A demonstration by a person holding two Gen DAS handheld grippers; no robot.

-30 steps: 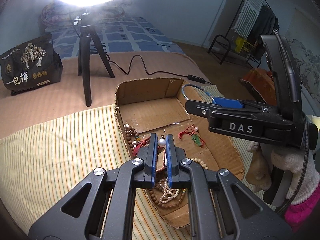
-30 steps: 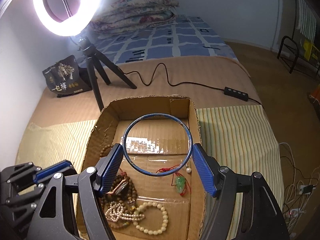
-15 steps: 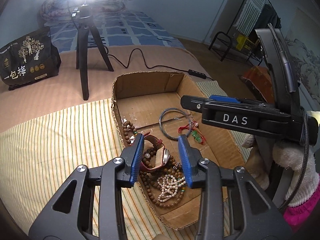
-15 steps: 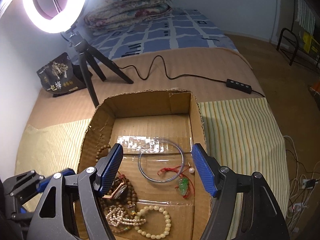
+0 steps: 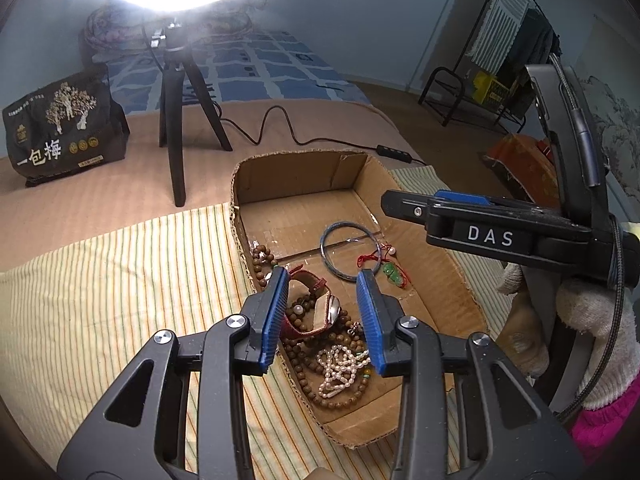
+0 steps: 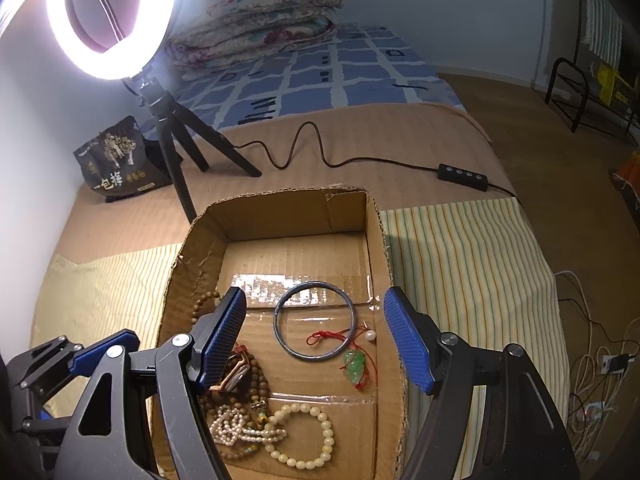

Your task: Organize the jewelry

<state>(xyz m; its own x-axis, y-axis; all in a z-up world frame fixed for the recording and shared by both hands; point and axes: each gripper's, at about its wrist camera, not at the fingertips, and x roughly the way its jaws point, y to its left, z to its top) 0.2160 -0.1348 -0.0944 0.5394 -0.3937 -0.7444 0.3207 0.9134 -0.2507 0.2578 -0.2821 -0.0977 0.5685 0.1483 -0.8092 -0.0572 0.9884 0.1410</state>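
Note:
A shallow cardboard box (image 6: 376,240) (image 5: 424,240) lies on a striped cloth. Inside it lie a blue bangle (image 6: 314,322) (image 5: 350,251), a green pendant on red cord (image 6: 354,362) (image 5: 392,272), a small pearl earring (image 6: 371,335), a red-strap watch (image 5: 316,306), brown bead strings (image 5: 304,360), a pearl strand (image 5: 340,368) and a cream bead bracelet (image 6: 304,436). My left gripper (image 5: 322,314) is open and empty above the watch and beads. My right gripper (image 6: 316,338) is open and empty above the bangle.
A lit ring light on a black tripod (image 6: 176,152) stands behind the box, its cable and controller (image 6: 464,172) running right. A black snack bag (image 5: 60,128) stands at the back left. The bed edge drops to the floor with cables (image 6: 592,360) at right.
My right gripper let the blue bangle go and it now lies in the box. My left gripper opened, and the pearl earring it held now lies by the pendant. Both grippers pulled back.

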